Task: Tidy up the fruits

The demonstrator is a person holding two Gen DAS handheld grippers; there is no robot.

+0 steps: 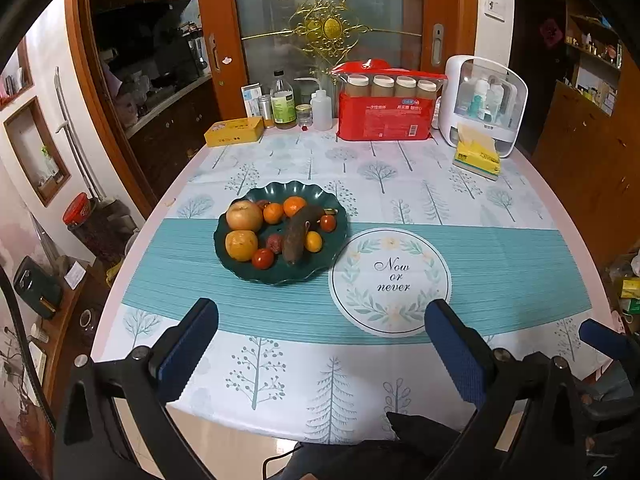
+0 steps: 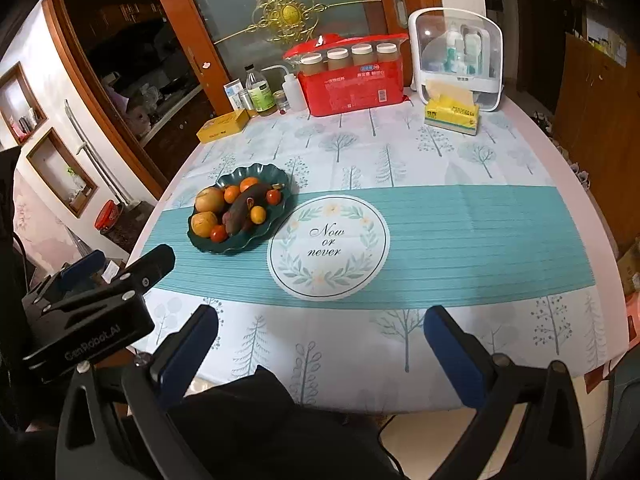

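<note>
A dark green scalloped plate (image 1: 236, 268) (image 2: 280, 178) sits left of centre on the table. It holds an apple (image 1: 244, 215), a yellow-orange fruit (image 1: 241, 245), tangerines (image 1: 294, 205), small red fruits (image 1: 263, 258) and a brown sweet potato (image 1: 300, 232) (image 2: 244, 206). My left gripper (image 1: 322, 312) hangs open over the near part of the table, well short of the plate, with nothing between its blue pads. My right gripper (image 2: 320, 318) is open too, empty, near the front edge. The left gripper's body (image 2: 100, 300) shows at the left of the right wrist view.
A round white mat reading "Now or never" (image 1: 390, 282) (image 2: 328, 246) lies right of the plate. Along the back stand a yellow box (image 1: 234, 131), bottles (image 1: 283, 100), a red pack with jars (image 1: 386, 114), a white organiser (image 1: 482, 104) and a tissue pack (image 1: 478, 154).
</note>
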